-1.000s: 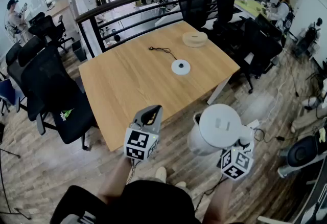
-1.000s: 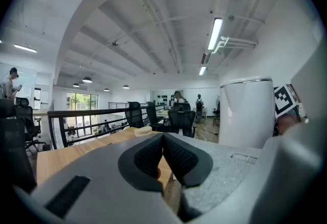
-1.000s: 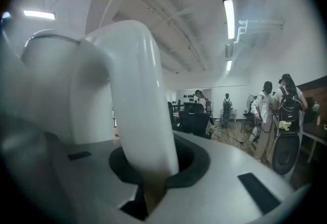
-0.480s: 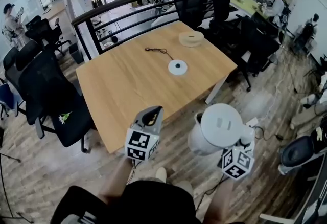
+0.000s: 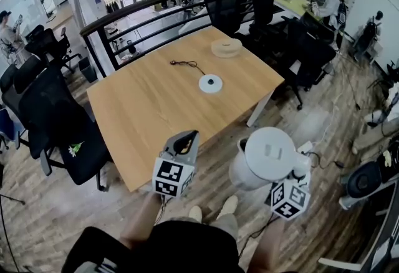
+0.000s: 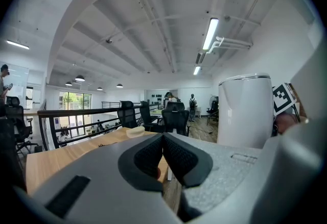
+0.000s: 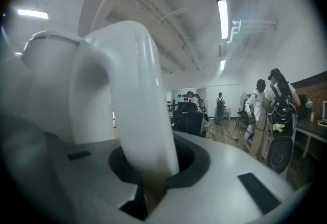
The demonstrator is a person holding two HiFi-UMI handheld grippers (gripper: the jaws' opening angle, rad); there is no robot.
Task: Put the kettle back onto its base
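Note:
A white kettle [image 5: 264, 157] hangs in the air off the table's near right edge, and my right gripper [image 5: 298, 169] is shut on its handle. In the right gripper view that curved white handle [image 7: 130, 105] runs down between the jaws of my right gripper [image 7: 153, 169]. The kettle's round white base [image 5: 211, 83] lies near the middle of the wooden table [image 5: 143, 110], with a dark cord [image 5: 184, 64] trailing away from it. My left gripper [image 5: 183, 139] hovers at the table's near edge, left of the kettle, shut with nothing in it. The left gripper view has the kettle [image 6: 245, 110] on the right.
A round beige disc-shaped object [image 5: 225, 47] sits at the table's far corner. Black office chairs [image 5: 59, 122] stand left of the table and behind it [image 5: 221, 0]. A black railing [image 5: 143, 7] runs along the far side. People stand in the background.
In the head view the table and base have slid slightly left. A second shoe now shows under me. Both grippers keep their pose and the kettle stays held.

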